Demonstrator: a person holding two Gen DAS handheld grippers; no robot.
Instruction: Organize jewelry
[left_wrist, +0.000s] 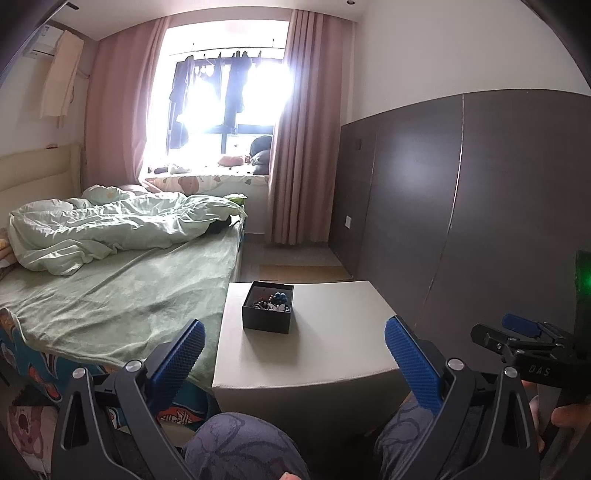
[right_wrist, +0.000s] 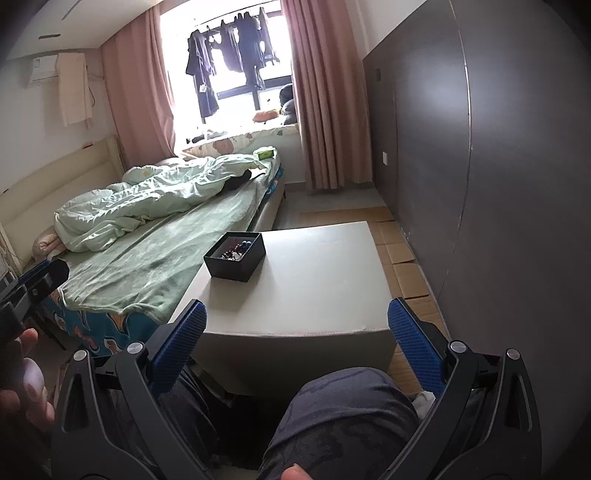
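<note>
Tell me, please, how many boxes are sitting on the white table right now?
1: a small black open-topped box holding mixed jewelry stands near the far left corner of the white square table, on the bed side. None is seen elsewhere on the tabletop.

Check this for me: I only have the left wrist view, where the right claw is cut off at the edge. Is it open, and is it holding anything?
Observer: The right claw is open and empty. Its jaws stand wide apart, short of the white table.
Operator: What is on the floor to the right of the table?
Observer: Flattened cardboard sheets cover the floor between the table and the dark wall panel.
</note>
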